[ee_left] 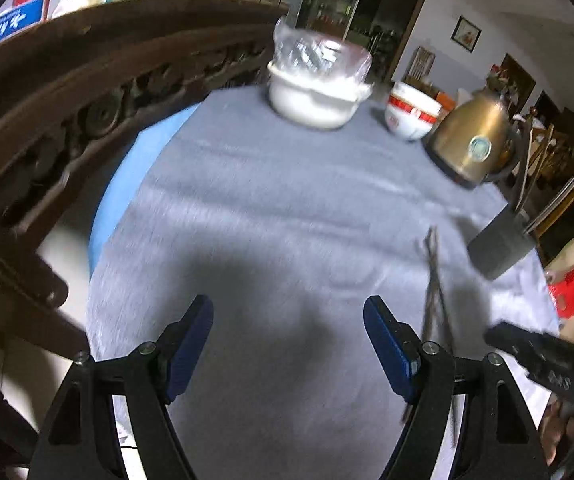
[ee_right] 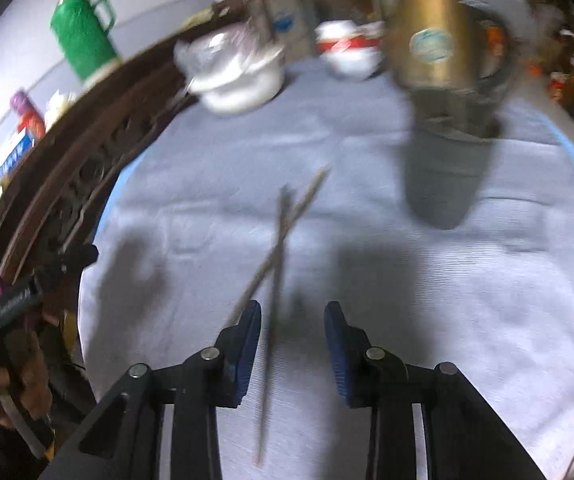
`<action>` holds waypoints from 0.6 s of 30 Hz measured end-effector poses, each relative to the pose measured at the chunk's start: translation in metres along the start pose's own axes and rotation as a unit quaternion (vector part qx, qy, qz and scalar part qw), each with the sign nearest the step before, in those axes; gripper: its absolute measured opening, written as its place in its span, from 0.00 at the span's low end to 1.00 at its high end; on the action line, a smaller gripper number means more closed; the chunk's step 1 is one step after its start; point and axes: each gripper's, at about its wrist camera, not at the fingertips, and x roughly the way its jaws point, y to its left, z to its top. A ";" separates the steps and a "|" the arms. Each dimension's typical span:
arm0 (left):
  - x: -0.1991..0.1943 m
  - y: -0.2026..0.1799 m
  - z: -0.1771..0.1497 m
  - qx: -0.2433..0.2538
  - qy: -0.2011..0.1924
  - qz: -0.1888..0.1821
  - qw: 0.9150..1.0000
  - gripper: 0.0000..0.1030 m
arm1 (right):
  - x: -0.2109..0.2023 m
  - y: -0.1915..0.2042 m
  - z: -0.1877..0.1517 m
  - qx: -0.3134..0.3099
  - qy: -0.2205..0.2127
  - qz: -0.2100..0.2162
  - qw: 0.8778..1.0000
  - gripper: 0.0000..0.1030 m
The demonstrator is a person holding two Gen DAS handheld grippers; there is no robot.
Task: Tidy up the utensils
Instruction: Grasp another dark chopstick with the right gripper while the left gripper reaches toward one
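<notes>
Plainly thin crossed chopsticks [ee_right: 279, 248], blurred.

Table clutter and furniture beyond the grippers

Ahead of the gripper, far across the grey tablecloth [ee_left: 271, 200], stands a white lidded pot [ee_left: 315, 100] with crinkled clear plastic over its top; just to its right sits a white bowl with a red band [ee_left: 409, 114], and further right a brass-coloured electric kettle [ee_left: 471, 140] on a dark base. A carved dark wooden rail [ee_left: 67, 92] curves along the gripper's left — on the ledge behind it stands a green thermos jug [ee_right: 85, 38], beside blurred boxes. A framed picture [ee_left: 466, 34] hangs on the far wall — a red object [ee_left: 571, 292] shows past the table's right edge.
</notes>
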 end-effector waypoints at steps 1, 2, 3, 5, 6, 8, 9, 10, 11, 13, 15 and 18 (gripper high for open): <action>0.000 0.002 -0.002 0.001 0.000 0.003 1.000 0.76 | 0.008 0.005 0.005 -0.006 0.005 -0.004 1.000 0.34; 0.000 0.004 -0.003 0.001 0.000 0.005 1.000 0.76 | 0.019 0.009 0.009 -0.011 0.016 -0.014 1.000 0.34; -0.002 0.004 -0.004 0.000 0.001 0.004 1.000 0.76 | 0.028 0.009 0.012 -0.010 0.027 -0.023 0.999 0.34; -0.003 0.006 -0.004 -0.002 0.004 -0.002 1.000 0.76 | 0.041 0.008 0.015 -0.004 0.039 -0.035 0.999 0.34; -0.002 0.005 -0.005 -0.001 0.005 -0.003 1.000 0.76 | 0.048 0.004 0.015 0.005 0.051 -0.036 0.998 0.31; 0.000 0.002 -0.004 0.003 0.009 -0.003 1.000 0.76 | 0.050 -0.006 0.012 0.033 0.055 -0.020 0.998 0.06; 0.002 -0.001 -0.003 0.005 0.013 -0.006 1.000 0.76 | 0.048 -0.009 0.011 0.042 0.052 -0.014 0.998 0.06; 0.006 -0.007 -0.003 0.009 0.018 -0.010 1.000 0.76 | 0.043 -0.014 0.009 0.049 0.043 -0.013 0.998 0.06; 0.011 -0.013 -0.003 0.015 0.023 -0.012 1.000 0.76 | 0.037 -0.018 0.008 0.056 0.034 -0.016 0.998 0.06; 0.021 -0.028 -0.004 0.027 0.036 -0.017 0.999 0.75 | 0.026 -0.030 0.007 0.073 0.019 -0.016 0.997 0.06; 0.032 -0.053 -0.006 0.052 0.041 -0.026 0.997 0.75 | 0.017 -0.043 0.009 0.090 0.004 -0.024 0.996 0.06; 0.052 -0.091 -0.006 0.092 0.055 -0.030 0.994 0.74 | 0.015 -0.057 0.010 0.107 0.005 -0.029 0.994 0.06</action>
